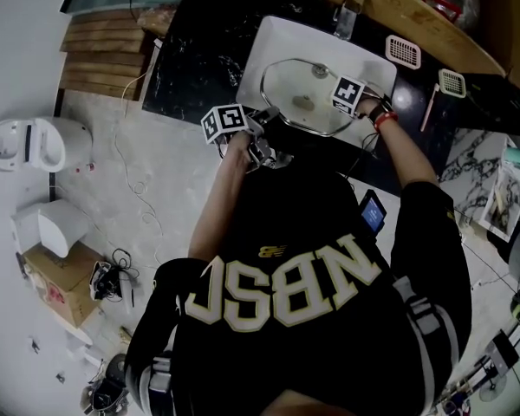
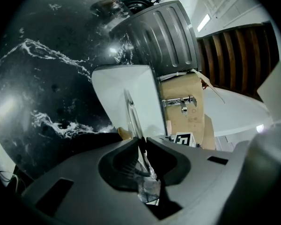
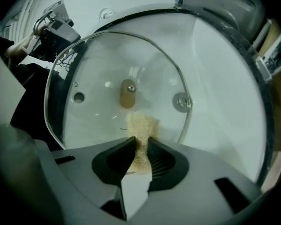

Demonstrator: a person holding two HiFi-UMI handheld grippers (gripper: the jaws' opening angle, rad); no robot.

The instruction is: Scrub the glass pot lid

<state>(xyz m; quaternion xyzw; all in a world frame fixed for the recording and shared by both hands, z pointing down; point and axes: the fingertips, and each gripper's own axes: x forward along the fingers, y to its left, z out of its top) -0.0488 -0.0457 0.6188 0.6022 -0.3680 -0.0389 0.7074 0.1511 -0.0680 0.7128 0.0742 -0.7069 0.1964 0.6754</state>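
Black shirt (image 1: 312,258) with pale lettering fills the bottom of the head view, and both arms reach from it toward 12 o'clock.

Just past the shirt, the left claw (image 2: 143,146) is clamped on the rim of the lid (image 1: 290,81). Its own view shows the lid edge-on, as a thin glass line running up from between the jaws. Seen from the head, this grip sits at about 8 o'clock on the lid, which is held over the sink (image 1: 277,37).

The right claw (image 3: 140,146) points down over the lid's 3 o'clock side, its jaws pinched together on a beige pad (image 3: 141,125). In the right claw's view the pad sticks out toward 12 o'clock. Its tip ends just short of the brown knob (image 3: 127,93) at the lid's centre. Whether the pad touches the glass I cannot tell. Two small round fittings (image 3: 181,101) show on the glass at 3 and 9 o'clock of the knob.

Beyond the lid is the white sink bowl, with a tap (image 1: 347,16) at its 12 o'clock edge. Black veined worktop (image 1: 199,59) surrounds the sink.

On the floor (image 1: 156,198), at 8 o'clock of the person, stands a cardboard box (image 1: 61,276).
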